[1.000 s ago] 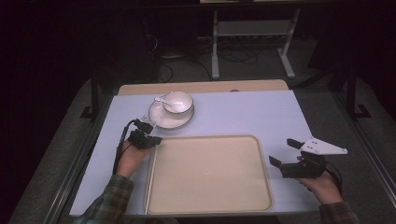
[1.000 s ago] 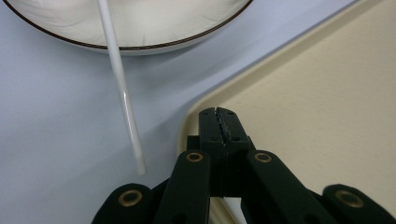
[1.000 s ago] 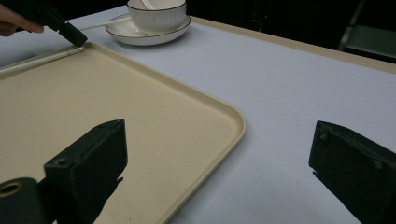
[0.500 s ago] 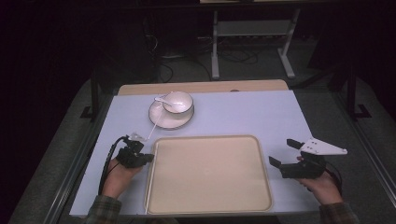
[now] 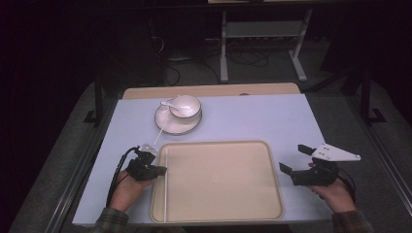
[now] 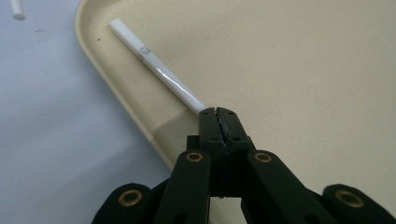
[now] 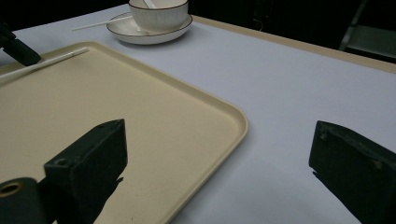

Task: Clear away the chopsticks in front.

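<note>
A white chopstick (image 5: 165, 194) lies along the left inner edge of the beige tray (image 5: 223, 194). My left gripper (image 5: 163, 170) is shut on the chopstick (image 6: 159, 72) at the tray's rim (image 6: 121, 88), its jaws (image 6: 219, 116) pressed together around it. A second white chopstick (image 5: 159, 133) leans on the plate (image 5: 167, 125) behind the tray. A white bowl (image 5: 184, 106) with a spoon (image 5: 167, 103) in it stands on that plate. My right gripper (image 5: 293, 158) hovers just right of the tray, open with nothing between its jaws (image 7: 219, 140).
The tray (image 7: 116, 107) sits on a pale blue tabletop (image 5: 267, 119) with a wooden strip (image 5: 209, 90) at the far edge. Bowl (image 7: 159, 14) and plate (image 7: 149, 30) stand at the far left. A metal stand (image 5: 262, 43) and cables are on the floor beyond.
My left gripper has drawn back from beside the plate to the tray's left edge, bringing a chopstick that now lies in the tray. The right gripper has stayed put.
</note>
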A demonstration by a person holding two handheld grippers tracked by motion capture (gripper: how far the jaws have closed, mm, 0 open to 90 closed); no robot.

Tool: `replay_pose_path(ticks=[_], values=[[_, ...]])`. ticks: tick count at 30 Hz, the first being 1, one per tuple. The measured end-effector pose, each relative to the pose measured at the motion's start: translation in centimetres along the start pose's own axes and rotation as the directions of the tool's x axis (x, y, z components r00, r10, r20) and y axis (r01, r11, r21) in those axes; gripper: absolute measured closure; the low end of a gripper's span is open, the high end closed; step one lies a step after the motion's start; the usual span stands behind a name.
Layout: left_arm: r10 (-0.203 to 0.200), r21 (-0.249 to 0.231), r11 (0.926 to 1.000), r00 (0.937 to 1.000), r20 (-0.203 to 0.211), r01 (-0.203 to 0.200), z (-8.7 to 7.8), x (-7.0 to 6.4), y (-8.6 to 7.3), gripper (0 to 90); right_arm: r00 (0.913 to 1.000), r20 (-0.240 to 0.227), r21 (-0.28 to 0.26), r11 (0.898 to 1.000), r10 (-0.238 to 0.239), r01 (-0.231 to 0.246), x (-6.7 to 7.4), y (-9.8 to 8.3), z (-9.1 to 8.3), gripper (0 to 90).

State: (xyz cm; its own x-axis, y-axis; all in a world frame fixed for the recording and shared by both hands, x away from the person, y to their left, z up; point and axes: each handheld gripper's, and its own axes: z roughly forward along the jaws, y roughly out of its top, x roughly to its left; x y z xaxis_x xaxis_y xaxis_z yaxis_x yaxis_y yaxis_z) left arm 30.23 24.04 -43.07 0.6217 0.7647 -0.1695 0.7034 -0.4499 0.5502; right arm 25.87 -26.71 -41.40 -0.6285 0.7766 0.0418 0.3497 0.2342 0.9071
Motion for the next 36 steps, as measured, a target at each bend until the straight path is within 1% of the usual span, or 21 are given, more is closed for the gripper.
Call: replay_pose_path(ticks=[11, 14, 15, 20, 23, 26, 28, 31, 32, 34, 35, 36], values=[[0.018, 0.005, 0.9998, 0.9992, 0.035, -0.018, 0.8, -0.7, 0.5, 89.5, 1.0000, 0.000, 0.002, 1.000, 0.001, -0.001, 0.0, 0.0, 0.1, 3.7], [0.027, 0.008, 0.9996, 0.9989, 0.039, -0.027, 1.1, -0.9, 0.6, 89.5, 1.0000, 0.000, 0.003, 1.000, 0.002, -0.002, 0.0, 0.0, 0.1, 3.7], [0.040, 0.011, 0.9991, 0.9985, 0.038, -0.040, 1.1, -1.2, 0.8, 89.5, 1.0000, 0.000, 0.003, 1.000, 0.002, -0.002, 0.0, 0.0, 0.1, 3.7], [0.045, -0.009, 0.9990, 0.9980, 0.043, -0.045, 0.7, -1.4, 0.9, 89.5, 1.0000, 0.000, 0.002, 1.000, 0.004, -0.004, 0.0, 0.0, 0.0, 3.7], [0.048, -0.014, 0.9988, 0.9976, 0.050, -0.047, 0.8, -1.6, 1.0, 89.0, 1.0000, 0.000, 0.003, 1.000, 0.003, -0.003, 0.0, 0.0, 0.0, 3.7], [0.069, -0.007, 0.9976, 0.9952, 0.070, -0.068, 1.2, -2.1, 1.1, 89.0, 1.0000, -0.001, 0.006, 1.000, 0.000, 0.000, 0.0, 0.0, 0.1, 3.9], [0.075, 0.003, 0.9971, 0.9943, 0.075, -0.076, 1.4, -2.4, 1.1, 89.0, 1.0000, -0.001, 0.004, 1.000, 0.001, -0.001, 0.0, 0.0, 0.1, 3.9], [0.078, 0.009, 0.9968, 0.9941, 0.075, -0.079, 1.6, -2.4, 1.0, 89.1, 1.0000, 0.000, 0.005, 1.000, 0.001, -0.001, 0.0, 0.0, 0.1, 3.9], [0.080, 0.014, 0.9966, 0.9943, 0.070, -0.081, 1.6, -2.4, 1.0, 89.1, 1.0000, 0.000, 0.006, 1.000, 0.000, 0.000, 0.0, 0.0, 0.1, 3.9], [0.082, 0.028, 0.9961, 0.9955, 0.046, -0.084, 1.5, -2.2, 0.8, 89.3, 1.0000, 0.000, 0.003, 1.000, 0.002, -0.002, 0.0, 0.0, 0.0, 3.9], [0.082, 0.028, 0.9961, 0.9955, 0.046, -0.084, 1.5, -2.2, 0.8, 89.3, 1.0000, 0.000, 0.003, 1.000, 0.002, -0.002, 0.0, 0.0, 0.0, 3.9], [0.074, 0.029, 0.9968, 0.9967, 0.033, -0.075, 1.2, -1.9, 0.6, 89.3, 1.0000, 0.001, 0.004, 1.000, 0.001, -0.001, 0.0, 0.0, 0.0, 3.9]])
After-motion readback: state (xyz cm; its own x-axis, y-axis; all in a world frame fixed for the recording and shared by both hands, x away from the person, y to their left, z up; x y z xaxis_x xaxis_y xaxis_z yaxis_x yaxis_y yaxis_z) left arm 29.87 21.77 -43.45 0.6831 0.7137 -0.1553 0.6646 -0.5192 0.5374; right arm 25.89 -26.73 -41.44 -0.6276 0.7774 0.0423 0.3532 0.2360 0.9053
